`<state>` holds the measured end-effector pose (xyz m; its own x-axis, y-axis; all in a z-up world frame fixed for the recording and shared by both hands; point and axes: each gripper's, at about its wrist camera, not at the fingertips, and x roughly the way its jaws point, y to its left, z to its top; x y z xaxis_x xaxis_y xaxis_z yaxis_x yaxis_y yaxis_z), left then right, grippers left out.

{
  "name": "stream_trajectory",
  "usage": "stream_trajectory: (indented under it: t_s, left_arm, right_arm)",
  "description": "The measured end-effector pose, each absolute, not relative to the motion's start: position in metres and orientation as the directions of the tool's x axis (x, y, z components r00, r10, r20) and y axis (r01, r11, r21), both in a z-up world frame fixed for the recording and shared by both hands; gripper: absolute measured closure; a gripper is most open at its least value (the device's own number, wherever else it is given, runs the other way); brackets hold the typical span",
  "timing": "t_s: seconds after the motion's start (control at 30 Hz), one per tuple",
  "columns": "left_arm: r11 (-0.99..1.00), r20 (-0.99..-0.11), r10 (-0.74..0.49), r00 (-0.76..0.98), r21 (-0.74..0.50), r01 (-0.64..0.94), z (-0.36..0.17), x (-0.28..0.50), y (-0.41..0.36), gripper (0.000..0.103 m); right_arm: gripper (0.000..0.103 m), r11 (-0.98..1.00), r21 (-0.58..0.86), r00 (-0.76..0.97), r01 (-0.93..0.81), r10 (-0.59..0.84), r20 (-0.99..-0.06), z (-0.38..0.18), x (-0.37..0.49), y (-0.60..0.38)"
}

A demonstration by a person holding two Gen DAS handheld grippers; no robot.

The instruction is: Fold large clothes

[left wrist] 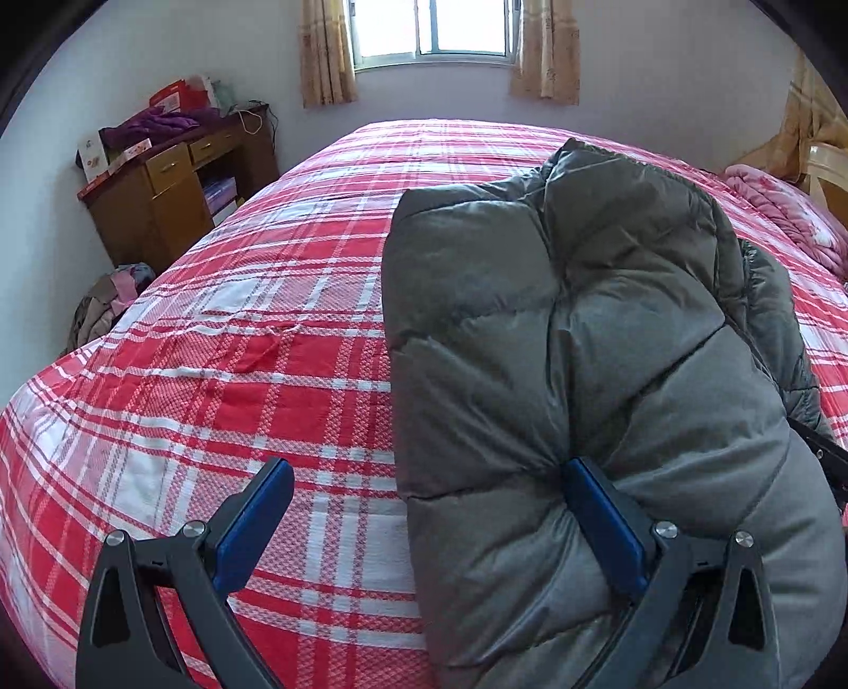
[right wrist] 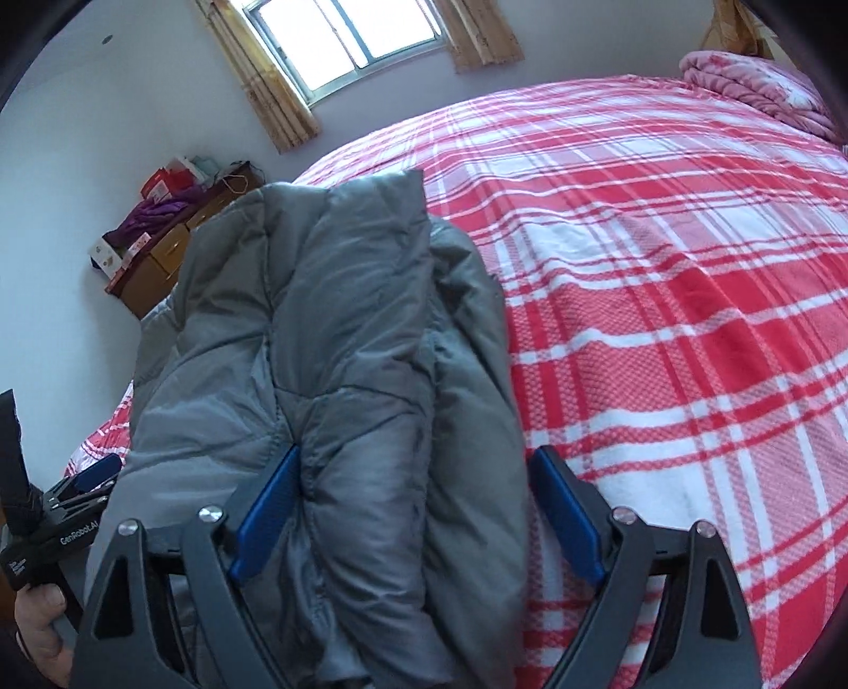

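Note:
A grey quilted puffer jacket (left wrist: 572,339) lies folded lengthwise on the red plaid bed (left wrist: 254,339). My left gripper (left wrist: 424,514) is open, straddling the jacket's near left edge; its right finger (left wrist: 604,530) presses into the padding and its left finger (left wrist: 254,524) hangs over the bedspread. In the right wrist view the jacket (right wrist: 339,371) runs away from me, and my right gripper (right wrist: 416,509) is open with its jaws either side of the jacket's near right part, the bed (right wrist: 662,318) to its right. The left gripper (right wrist: 69,509) shows there at far left, in a hand.
A wooden desk (left wrist: 175,196) piled with boxes and a purple garment stands at the far left wall. A pink blanket (left wrist: 784,217) lies at the bed's far right. A heap of clothes (left wrist: 106,307) sits on the floor left of the bed. A curtained window (left wrist: 429,32) is behind.

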<state>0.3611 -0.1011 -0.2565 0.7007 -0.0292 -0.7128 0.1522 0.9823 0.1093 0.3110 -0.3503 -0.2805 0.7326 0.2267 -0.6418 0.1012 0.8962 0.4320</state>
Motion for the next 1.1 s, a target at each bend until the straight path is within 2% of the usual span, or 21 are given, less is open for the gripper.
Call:
stream_trajectory:
  t_s: [0.03,0.13,0.4,0.47,0.53,0.63,0.73,0.93,1.0,1.07,1.1]
  left_arm:
    - [0.983,-0.715,-0.030,0.698,0.105,0.149,-0.257,0.361,-0.102,0.001]
    - [0.983,-0.723,-0.044,0.689,0.093,0.160,-0.258,0.358,-0.101,0.001]
    - [0.981,-0.725,-0.088,0.683,0.056,0.186,-0.261,0.357,-0.107,0.001]
    - [0.976,-0.711,-0.089,0.697,0.078,0.204,-0.261,0.353,-0.110,0.001]
    - [0.978,-0.707,-0.092,0.701,0.069,0.198,-0.263,0.352,-0.111,0.001]
    - [0.982,-0.715,-0.103,0.691,0.038,0.186,-0.266,0.355,-0.109,0.001]
    - [0.980,-0.712,-0.097,0.696,0.055,0.193,-0.266,0.355,-0.112,0.001]
    - [0.974,-0.691,-0.083,0.718,0.097,0.206,-0.266,0.350,-0.117,0.001]
    - [0.972,-0.689,-0.087,0.720,0.099,0.213,-0.267,0.350,-0.119,0.001]
    - [0.971,-0.688,-0.091,0.720,0.098,0.216,-0.267,0.350,-0.119,0.001]
    - [0.972,-0.688,-0.092,0.720,0.096,0.216,-0.267,0.349,-0.119,0.001]
  right_arm:
    - [0.014,0.899,0.427,0.732,0.098,0.226,-0.642,-0.280,0.312,-0.349]
    - [0.027,0.898,0.438,0.724,0.040,0.276,-0.632,-0.279,0.310,-0.343]
    - [0.028,0.880,0.475,0.726,0.021,0.313,-0.612,-0.285,0.310,-0.348]
    - [0.043,0.877,0.481,0.725,0.000,0.331,-0.604,-0.286,0.307,-0.348]
    - [0.044,0.864,0.502,0.721,-0.033,0.368,-0.587,-0.287,0.302,-0.347]
    - [0.039,0.852,0.524,0.726,-0.011,0.367,-0.581,-0.291,0.305,-0.353]
    - [0.035,0.862,0.506,0.717,-0.016,0.363,-0.595,-0.290,0.308,-0.349]
    - [0.038,0.860,0.510,0.735,-0.002,0.347,-0.582,-0.287,0.302,-0.354]
    - [0.030,0.862,0.505,0.771,0.039,0.295,-0.564,-0.286,0.295,-0.358]
    - [0.015,0.860,0.503,0.803,0.089,0.237,-0.547,-0.282,0.286,-0.364]
    - [0.013,0.846,0.520,0.818,0.118,0.214,-0.534,-0.282,0.281,-0.371]
